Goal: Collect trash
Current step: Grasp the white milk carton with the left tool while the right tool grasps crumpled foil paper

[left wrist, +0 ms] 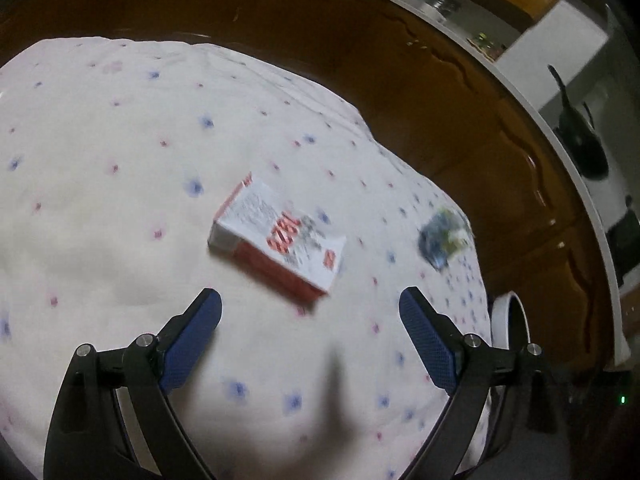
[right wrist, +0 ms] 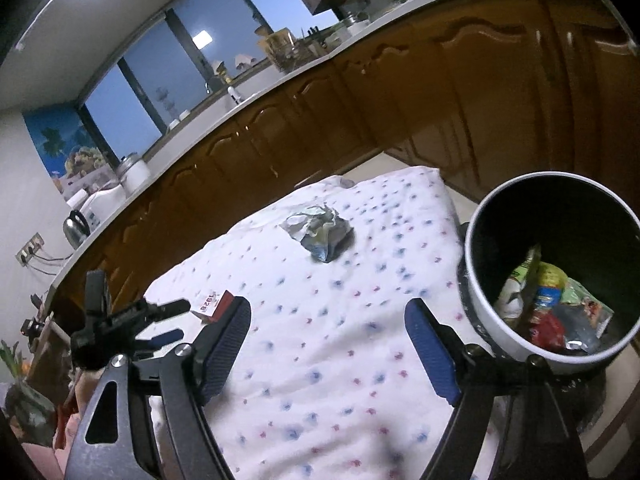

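A red and white carton box (left wrist: 280, 242) lies flat on the white dotted cloth (left wrist: 120, 200). My left gripper (left wrist: 310, 300) is open and empty, hovering just short of the box. A crumpled blue and silver wrapper (left wrist: 444, 238) lies to the box's right; it also shows in the right wrist view (right wrist: 320, 230) mid-cloth. My right gripper (right wrist: 328, 312) is open and empty above the cloth (right wrist: 340, 340). The box (right wrist: 212, 304) and the left gripper (right wrist: 160, 320) show at its left. A white trash bin (right wrist: 500, 328) with several wrappers inside stands at the right.
Brown wooden cabinets (right wrist: 400, 80) under a white counter run behind the cloth-covered table. The bin's rim (left wrist: 510, 320) shows at the table's right edge in the left wrist view. A kettle (right wrist: 76, 226) and jars stand on the counter.
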